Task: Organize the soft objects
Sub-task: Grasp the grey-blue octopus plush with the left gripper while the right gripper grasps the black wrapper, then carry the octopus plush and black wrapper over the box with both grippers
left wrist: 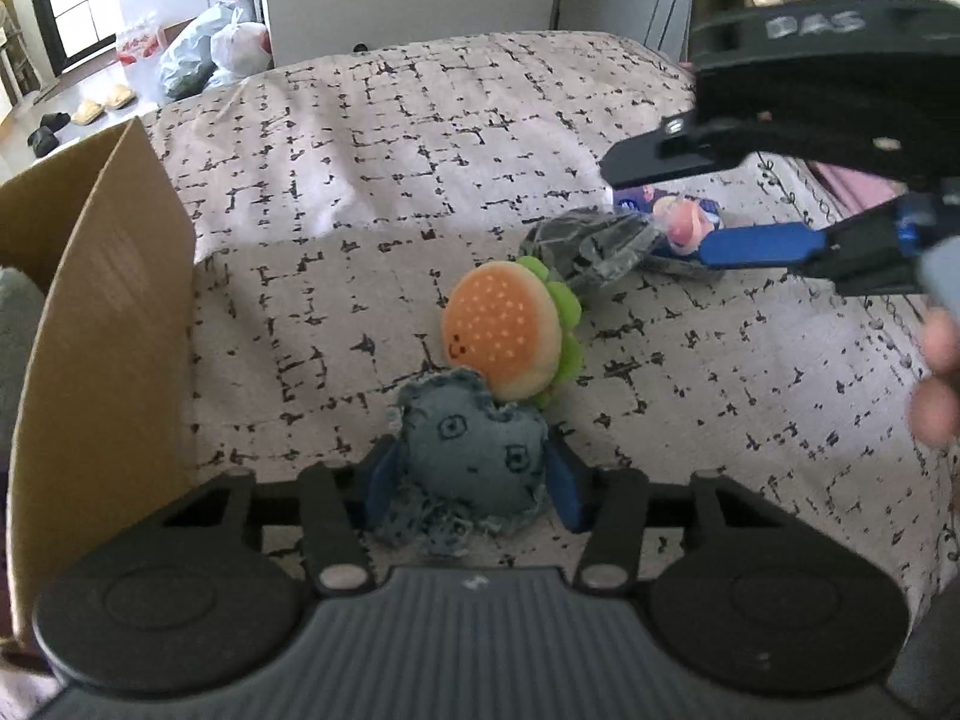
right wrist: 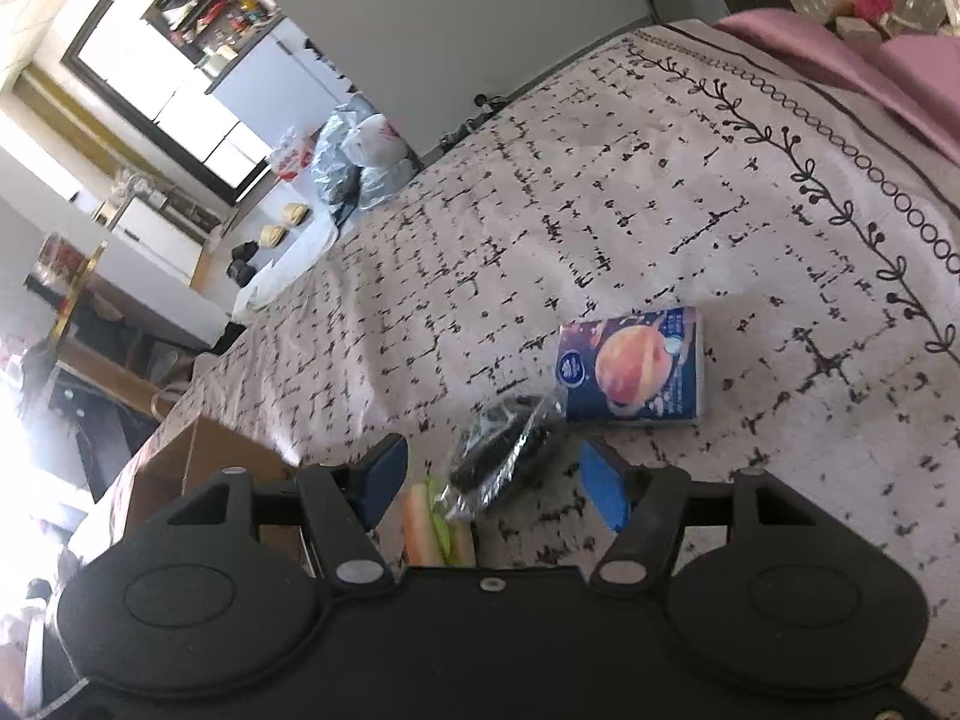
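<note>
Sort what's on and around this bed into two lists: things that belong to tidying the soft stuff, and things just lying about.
Belongs to the job:
- denim plush, pinched in the left claw
- burger plush
- grey wrapped bundle, between the open right claw's fingers
- tissue pack
- cardboard box

Just lying about:
- plastic bags
- slippers
- pink cloth

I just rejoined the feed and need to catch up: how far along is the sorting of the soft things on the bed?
Done: nothing I can confirm; the cardboard box's inside is hidden. In hand: the left tongs grip the denim plush; the right tongs stand open around the plastic-wrapped dark bundle. Left: the burger plush and tissue pack lie on the bedspread.
</note>
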The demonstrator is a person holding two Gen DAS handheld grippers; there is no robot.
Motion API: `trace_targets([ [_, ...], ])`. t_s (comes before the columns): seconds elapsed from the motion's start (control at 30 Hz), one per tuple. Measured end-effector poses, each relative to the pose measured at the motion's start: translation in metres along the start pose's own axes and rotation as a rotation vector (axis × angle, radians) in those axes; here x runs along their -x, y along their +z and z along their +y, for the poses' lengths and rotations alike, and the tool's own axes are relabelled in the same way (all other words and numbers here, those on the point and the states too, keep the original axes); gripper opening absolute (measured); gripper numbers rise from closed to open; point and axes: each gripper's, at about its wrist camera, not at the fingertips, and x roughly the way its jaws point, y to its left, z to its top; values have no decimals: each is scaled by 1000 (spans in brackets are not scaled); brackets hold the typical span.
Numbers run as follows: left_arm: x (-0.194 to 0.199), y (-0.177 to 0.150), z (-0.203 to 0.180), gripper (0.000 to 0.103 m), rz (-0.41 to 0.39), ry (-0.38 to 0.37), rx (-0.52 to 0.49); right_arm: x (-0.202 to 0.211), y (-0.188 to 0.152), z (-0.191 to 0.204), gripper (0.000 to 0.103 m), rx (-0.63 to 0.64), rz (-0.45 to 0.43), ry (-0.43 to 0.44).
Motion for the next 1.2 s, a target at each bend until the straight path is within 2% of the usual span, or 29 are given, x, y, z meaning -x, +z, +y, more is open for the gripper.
trace_targets([
  [0.17, 8, 0, 6, 48, -11, -45, 47, -17, 3, 1, 64, -18, 10, -22],
  [0.27, 14, 1, 8, 47, -25, -52, 54, -23, 3, 3, 58, 0, -16, -85],
  [0.3, 16, 1, 8, 47, -29, -52, 59, -24, 3, 1, 46, -9, -18, -92],
  [0.33, 17, 2, 9, 47, -32, -52, 64, -26, 3, -1, 29, -23, -10, -94],
  [0.73, 38, 5, 16, 47, -76, -68, 92, 9, -9, -2, 21, -4, -46, -88],
  [1.2, 94, 12, 17, 48, -193, -118, 62, 66, -24, 16, 19, 70, -156, -71],
])
